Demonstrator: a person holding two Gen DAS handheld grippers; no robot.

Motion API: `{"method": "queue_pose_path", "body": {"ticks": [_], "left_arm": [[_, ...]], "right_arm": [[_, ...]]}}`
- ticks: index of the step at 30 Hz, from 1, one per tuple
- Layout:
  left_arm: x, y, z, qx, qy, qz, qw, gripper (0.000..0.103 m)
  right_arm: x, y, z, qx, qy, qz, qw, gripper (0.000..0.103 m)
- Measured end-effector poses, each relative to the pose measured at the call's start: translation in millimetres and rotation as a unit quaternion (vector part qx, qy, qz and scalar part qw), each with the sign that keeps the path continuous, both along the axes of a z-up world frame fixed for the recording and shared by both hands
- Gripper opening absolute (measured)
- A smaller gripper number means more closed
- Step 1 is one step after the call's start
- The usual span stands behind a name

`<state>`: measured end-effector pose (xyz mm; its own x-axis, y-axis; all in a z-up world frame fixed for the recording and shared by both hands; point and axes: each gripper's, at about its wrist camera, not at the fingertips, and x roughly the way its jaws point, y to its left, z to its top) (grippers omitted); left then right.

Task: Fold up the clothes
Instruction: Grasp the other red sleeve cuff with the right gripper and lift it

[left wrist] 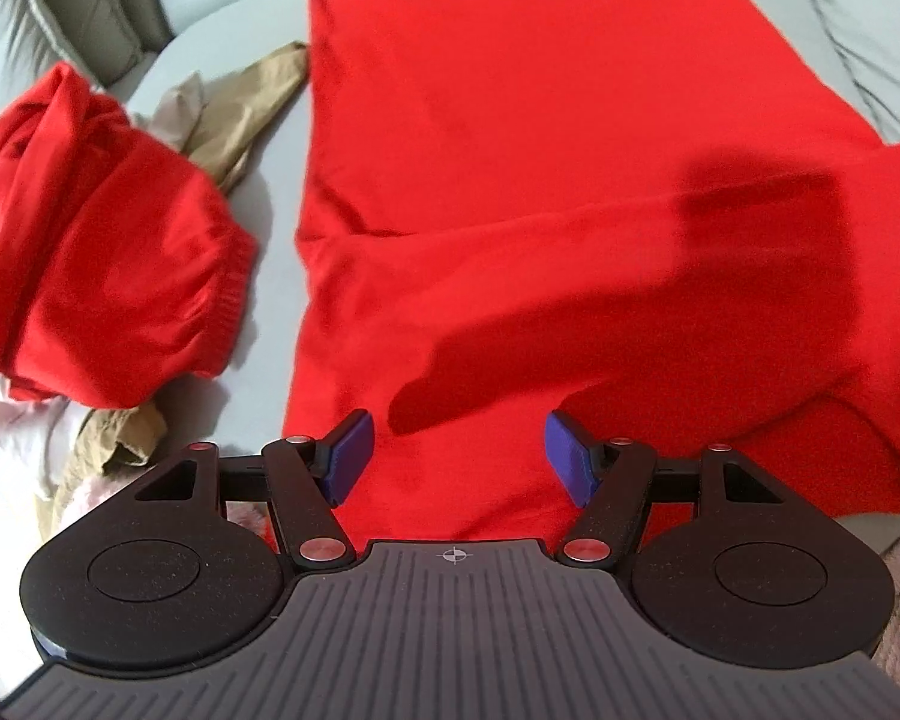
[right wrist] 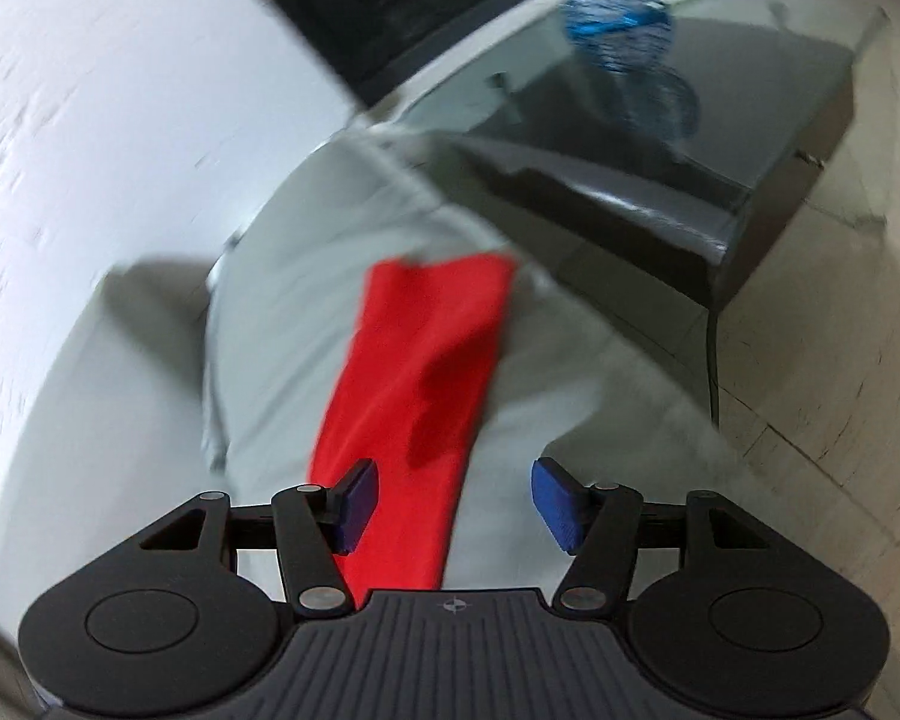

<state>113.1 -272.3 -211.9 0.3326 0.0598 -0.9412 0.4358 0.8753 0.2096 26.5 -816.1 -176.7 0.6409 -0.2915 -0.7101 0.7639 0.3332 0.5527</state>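
Observation:
A red garment [left wrist: 510, 180] lies spread flat on a pale grey sofa cushion [left wrist: 270, 192] in the left wrist view, one sleeve folded across its near part. My left gripper [left wrist: 455, 457] hovers open over its near edge, blue pads [left wrist: 349, 456] wide apart, nothing between them. In the blurred right wrist view a long red sleeve [right wrist: 414, 384] stretches away over the grey cushion [right wrist: 282, 324]. My right gripper [right wrist: 453, 504] is open above the sleeve's near end, which passes by the left pad [right wrist: 357, 504] without being clamped.
A crumpled red garment [left wrist: 102, 252] sits on a heap of tan and white clothes [left wrist: 234, 120] at the left. A dark glossy table [right wrist: 660, 180] with a blue mesh ball [right wrist: 621, 24] stands beyond the cushion, tiled floor [right wrist: 840, 360] to the right.

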Motion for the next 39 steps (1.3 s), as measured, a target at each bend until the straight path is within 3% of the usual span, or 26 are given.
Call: {"method": "queue_pose_path", "body": {"ticks": [6,8,10,11,12,17,19,23,26,28,30,32,34,39], "left_arm": [[8.3,7.8,2.2,0.018,-0.003,0.012,0.9998,0.069],[8.4,9.1,4.1,0.019,-0.006,0.013,0.9997,0.069],[8.1,10.3,6.7,0.017,-0.007,0.012,0.9998,0.069],[7.1,11.6,8.8,0.014,-0.009,0.012,0.9998,0.069],[6.4,12.2,10.5,0.012,-0.01,0.013,0.9998,0.069],[1.7,19.7,23.6,-0.016,-0.02,0.018,0.9995,0.069],[0.2,22.6,28.3,-0.028,-0.024,0.017,0.9992,0.069],[-7.2,33.4,45.7,-0.065,-0.039,0.02,0.997,0.069],[-9.5,43.5,61.3,-0.087,-0.048,0.027,0.9947,0.069],[-10.8,52.6,74.6,-0.097,-0.057,0.029,0.9932,0.069],[-12.1,62.7,87.8,-0.103,-0.072,0.031,0.9916,0.069],[-13.1,78.6,102.6,-0.106,-0.093,0.036,0.9894,0.069],[-12.1,97.0,112.5,-0.112,-0.107,0.048,0.9868,0.069],[-9.9,160.9,129.2,-0.13,-0.131,0.11,0.9767,0.069]], "right_arm": [[19.5,-23.5,-9.7,-0.029,-0.008,-0.018,0.999,0.051],[27.8,-26.9,-8.0,-0.041,0.003,-0.013,0.999,0.042],[34.8,-28.4,-4.0,-0.056,0.017,-0.002,0.998,0.018],[35.0,-28.6,-2.4,-0.061,0.021,0.001,0.998,0.015],[40.0,-22.0,9.1,-0.094,0.042,0.009,0.995,0.01],[49.8,10.5,55.9,-0.214,0.073,0.067,0.972,0.008],[55.3,44.6,91.5,-0.276,0.068,0.113,0.952,0.007],[59.9,121.1,142.0,-0.348,0.054,0.195,0.915,0.006],[58.9,177.4,162.1,-0.383,0.047,0.245,0.89,0.006],[56.5,246.9,171.6,-0.409,0.042,0.299,0.861,0.006],[56.5,284.3,171.3,-0.42,0.044,0.324,0.847,0.006],[56.0,352.2,162.8,-0.428,0.049,0.363,0.826,0.006],[57.6,400.8,151.7,-0.415,0.048,0.392,0.82,0.006],[70.7,473.0,108.8,-0.347,0.069,0.477,0.804,0.006]]}}
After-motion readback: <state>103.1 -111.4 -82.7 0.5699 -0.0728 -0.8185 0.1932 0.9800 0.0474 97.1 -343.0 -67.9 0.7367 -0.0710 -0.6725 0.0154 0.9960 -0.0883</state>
